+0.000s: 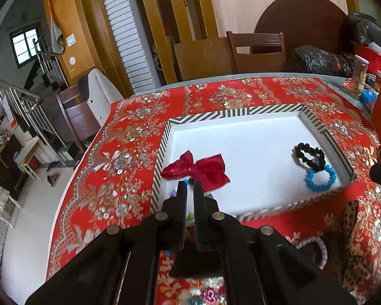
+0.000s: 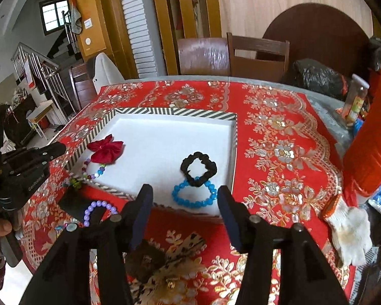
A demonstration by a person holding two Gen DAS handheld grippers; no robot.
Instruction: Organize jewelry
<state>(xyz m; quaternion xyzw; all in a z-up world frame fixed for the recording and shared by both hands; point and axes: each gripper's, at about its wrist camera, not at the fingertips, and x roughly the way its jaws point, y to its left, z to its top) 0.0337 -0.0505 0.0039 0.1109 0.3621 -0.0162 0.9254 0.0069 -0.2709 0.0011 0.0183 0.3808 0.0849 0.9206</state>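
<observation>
A white tray with a striped rim (image 1: 236, 112) (image 2: 175, 111) sits on the red floral tablecloth. In it lie a red bow (image 1: 198, 169) (image 2: 106, 150), a black scrunchie (image 1: 309, 155) (image 2: 198, 167) and a blue bead bracelet (image 1: 320, 178) (image 2: 192, 195). A multicoloured bead bracelet (image 2: 93, 169) drapes over the tray's near-left rim. My left gripper (image 1: 190, 185) (image 2: 56, 150) hovers over that corner, fingers nearly together with nothing visibly between them. My right gripper (image 2: 184, 193) is open and empty, in front of the tray's near edge. A purple bead bracelet (image 2: 99, 209) and a leopard-print hair tie (image 2: 180, 249) lie on the cloth.
A white glove (image 2: 350, 231) lies on the cloth at the right beside a tall orange-red object (image 2: 373, 137). A bottle (image 2: 355, 99) and black bags (image 2: 317, 76) stand at the table's far right. Chairs (image 2: 256, 56) stand behind the table. The table's left edge drops to the floor.
</observation>
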